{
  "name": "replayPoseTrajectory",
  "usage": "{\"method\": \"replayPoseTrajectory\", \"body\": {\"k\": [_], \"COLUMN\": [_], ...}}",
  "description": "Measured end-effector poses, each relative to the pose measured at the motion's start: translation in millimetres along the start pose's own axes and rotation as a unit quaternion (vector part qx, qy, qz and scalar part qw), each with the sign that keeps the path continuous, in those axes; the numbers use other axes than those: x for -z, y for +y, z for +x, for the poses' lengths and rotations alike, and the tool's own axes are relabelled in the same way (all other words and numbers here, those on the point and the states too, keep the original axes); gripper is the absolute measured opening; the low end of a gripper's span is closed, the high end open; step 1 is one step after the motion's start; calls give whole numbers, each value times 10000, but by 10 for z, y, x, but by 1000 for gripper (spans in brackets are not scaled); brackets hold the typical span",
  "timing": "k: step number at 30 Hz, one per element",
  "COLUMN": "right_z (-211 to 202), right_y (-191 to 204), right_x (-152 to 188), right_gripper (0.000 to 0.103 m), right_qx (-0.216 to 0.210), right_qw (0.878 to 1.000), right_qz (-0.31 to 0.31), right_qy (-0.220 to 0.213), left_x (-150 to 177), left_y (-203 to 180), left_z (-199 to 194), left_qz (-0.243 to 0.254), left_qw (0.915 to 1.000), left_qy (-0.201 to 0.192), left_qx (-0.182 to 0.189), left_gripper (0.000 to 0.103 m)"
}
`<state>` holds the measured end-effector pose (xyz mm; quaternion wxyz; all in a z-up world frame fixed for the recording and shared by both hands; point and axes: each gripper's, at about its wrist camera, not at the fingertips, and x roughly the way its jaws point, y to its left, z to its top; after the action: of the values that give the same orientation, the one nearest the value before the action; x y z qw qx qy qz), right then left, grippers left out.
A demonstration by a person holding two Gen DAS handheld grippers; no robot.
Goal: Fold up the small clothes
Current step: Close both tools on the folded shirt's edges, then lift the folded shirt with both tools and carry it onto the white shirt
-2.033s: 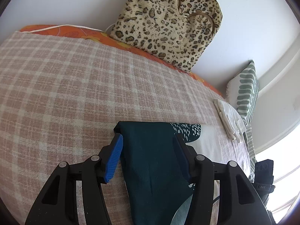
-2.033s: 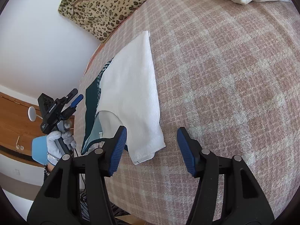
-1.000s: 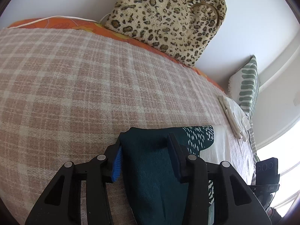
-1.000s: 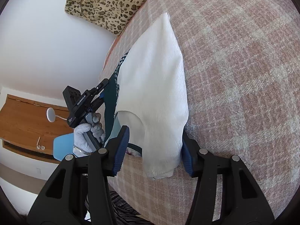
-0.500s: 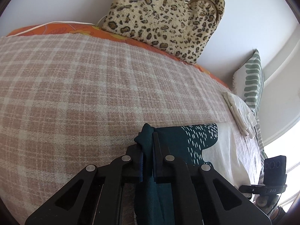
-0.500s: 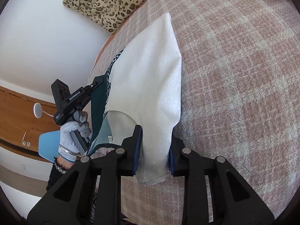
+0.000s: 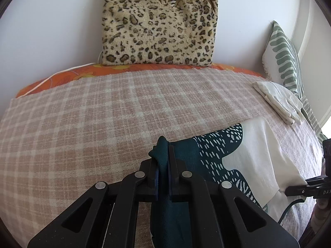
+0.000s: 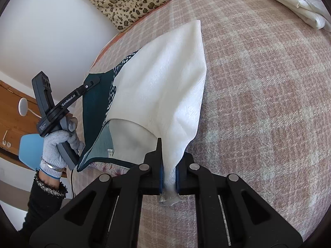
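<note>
A small top (image 7: 244,157), dark teal on one side and white on the other, lies on the pink plaid blanket (image 7: 82,124). My left gripper (image 7: 163,161) is shut on its teal corner. My right gripper (image 8: 168,175) is shut on its white corner; the white half (image 8: 165,86) stretches away from it, lifted off the blanket. In the right wrist view the left gripper (image 8: 91,82) shows at the left, pinching the teal edge (image 8: 95,107). The right gripper's tip (image 7: 298,189) shows at the right edge of the left wrist view.
A leopard-print cushion (image 7: 161,22) leans on the white wall at the back. A folded white cloth (image 7: 277,101) lies at the right by a green-striped pillow (image 7: 283,57). An orange sheet (image 7: 68,78) edges the blanket.
Both grippers went from open around the top's corners to shut on them. The cloth is now lifted and stretched between them.
</note>
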<state>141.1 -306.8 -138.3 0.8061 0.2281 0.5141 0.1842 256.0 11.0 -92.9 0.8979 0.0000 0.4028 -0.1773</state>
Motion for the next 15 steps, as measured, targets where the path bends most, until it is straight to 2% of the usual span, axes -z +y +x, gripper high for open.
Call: {"method": "replayPoseTrajectory", "body": {"k": [8, 15], "right_z": [64, -8], "right_y": [125, 202], "right_x": [-33, -69], "right_gripper": [9, 9], "right_qx": [188, 124], "right_qw": [9996, 9993], "right_qz": [-209, -312], "right_qy": [-50, -165], "left_x": [-3, -4], "left_y": [-3, 14], "left_z": [-64, -166], "left_qz": [15, -47], "left_qw": [9999, 9997], "left_qy": [-98, -234], "left_qx": [-14, 19], "left_gripper": [4, 4]}}
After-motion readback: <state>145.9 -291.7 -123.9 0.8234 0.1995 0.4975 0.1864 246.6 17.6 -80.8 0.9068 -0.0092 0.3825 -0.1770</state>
